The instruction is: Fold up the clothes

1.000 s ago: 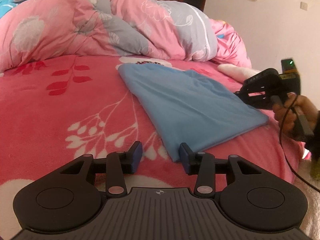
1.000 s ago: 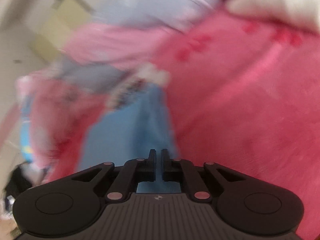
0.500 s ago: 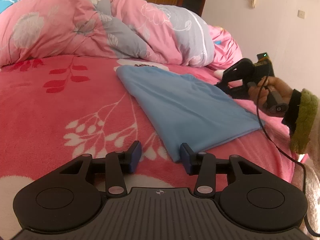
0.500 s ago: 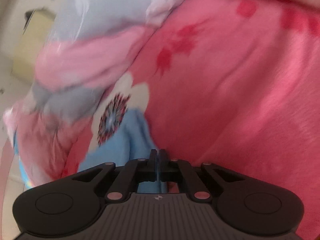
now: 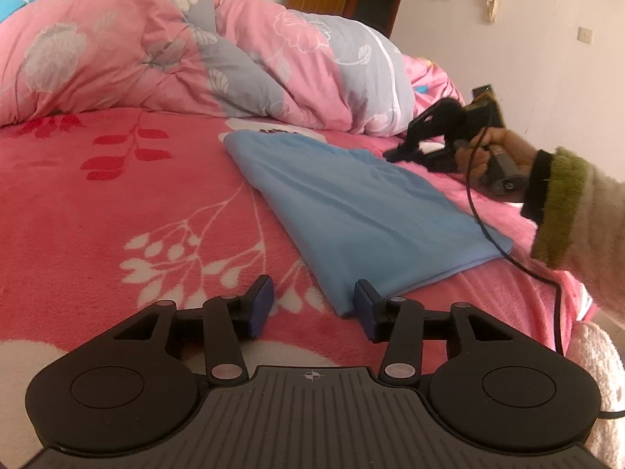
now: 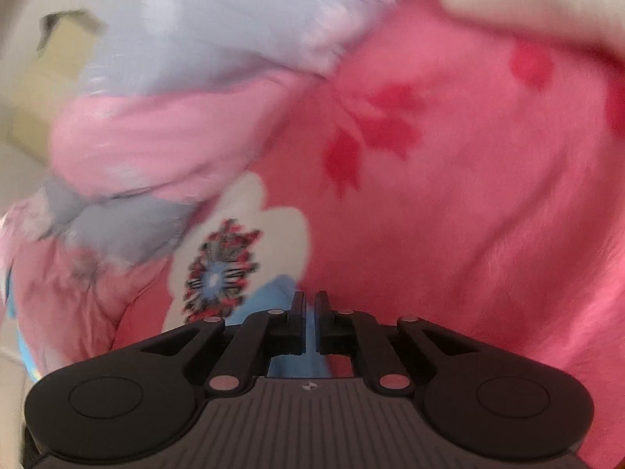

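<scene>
Blue garment lies part-folded on the pink blanket. Left gripper has just been widening, empty, at the near corner. Right gripper, blurred, seems closed on nothing at the far edge. Next: pinch both ends.

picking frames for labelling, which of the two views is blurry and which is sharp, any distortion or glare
Left wrist view: sharp, the blue folded garment and pink floral blanket crisp, soft even light, no glare; fisheye bends the edges. Right wrist view: motion blur smears the quilt and the blanket's flower print, only the right gripper itself stays sharp.
</scene>
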Demonstrator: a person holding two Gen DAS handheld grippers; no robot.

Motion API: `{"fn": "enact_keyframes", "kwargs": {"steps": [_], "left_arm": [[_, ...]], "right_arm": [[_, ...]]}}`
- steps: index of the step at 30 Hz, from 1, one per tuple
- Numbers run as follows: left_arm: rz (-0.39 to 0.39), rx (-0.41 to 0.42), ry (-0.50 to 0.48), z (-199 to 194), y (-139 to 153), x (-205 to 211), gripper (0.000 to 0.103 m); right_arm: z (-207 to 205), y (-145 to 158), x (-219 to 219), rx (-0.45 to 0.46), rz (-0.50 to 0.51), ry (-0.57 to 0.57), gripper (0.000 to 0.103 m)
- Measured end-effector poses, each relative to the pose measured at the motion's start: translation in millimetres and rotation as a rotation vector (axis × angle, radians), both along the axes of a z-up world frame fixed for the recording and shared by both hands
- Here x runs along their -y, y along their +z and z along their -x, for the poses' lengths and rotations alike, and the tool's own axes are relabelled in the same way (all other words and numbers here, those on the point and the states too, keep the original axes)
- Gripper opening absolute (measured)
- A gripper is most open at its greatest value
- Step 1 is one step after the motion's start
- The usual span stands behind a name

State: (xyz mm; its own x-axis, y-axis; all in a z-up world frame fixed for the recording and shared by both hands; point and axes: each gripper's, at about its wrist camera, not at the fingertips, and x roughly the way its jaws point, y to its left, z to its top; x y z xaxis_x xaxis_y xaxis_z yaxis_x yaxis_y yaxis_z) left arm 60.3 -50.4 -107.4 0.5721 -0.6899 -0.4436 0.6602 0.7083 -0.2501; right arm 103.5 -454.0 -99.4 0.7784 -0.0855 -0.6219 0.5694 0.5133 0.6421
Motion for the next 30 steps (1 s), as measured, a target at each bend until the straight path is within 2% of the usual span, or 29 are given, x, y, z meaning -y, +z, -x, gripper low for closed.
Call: {"fn": "enact_keyframes", "kwargs": {"steps": [2,4,6,10,17,20,22,27,30], "left_arm": [[-0.001,0.002,-0.001,0.6,-0.2,0.2,0.048],[-0.001,0.003,0.0,0.9,-0.4,0.3,0.048],[-0.002,0.003,0.0,1.3,-0.5,0.8,0.048],[0.0,0.004,-0.001,1.3,-0.8,0.7,0.048],[0.005,0.008,0.0,2.9,-1.3,-0.4,0.048],[0.006,0.009,-0.001,4.1,-1.4,-0.5,0.048],[0.007,0.009,-0.001,4.3,-1.2,-0.6,0.048],[0.006,0.011,0.0,5.0,0.1,-0.2,0.048],[0.005,0.011,0.001,5.2,1.4,0.2,0.048]], "right_arm": [[2.2,10.3,-8.0,0.021,0.035,0.048,0.008],[-4.6,13.2,-13.3,-0.006,0.066,0.094,0.033],[-12.6,11.7,-16.7,-0.034,0.082,0.124,0.037],[-20.3,9.6,-18.3,-0.059,0.089,0.145,0.037],[-31.5,20.4,-30.4,-0.076,0.195,0.195,0.036],[-41.5,16.1,-34.3,-0.114,0.219,0.224,0.029],[-46.5,12.9,-37.3,-0.132,0.239,0.244,0.007],[-40.4,25.8,-48.9,-0.079,0.341,0.223,0.006],[-42.0,21.6,-47.9,-0.082,0.361,0.203,0.006]]}}
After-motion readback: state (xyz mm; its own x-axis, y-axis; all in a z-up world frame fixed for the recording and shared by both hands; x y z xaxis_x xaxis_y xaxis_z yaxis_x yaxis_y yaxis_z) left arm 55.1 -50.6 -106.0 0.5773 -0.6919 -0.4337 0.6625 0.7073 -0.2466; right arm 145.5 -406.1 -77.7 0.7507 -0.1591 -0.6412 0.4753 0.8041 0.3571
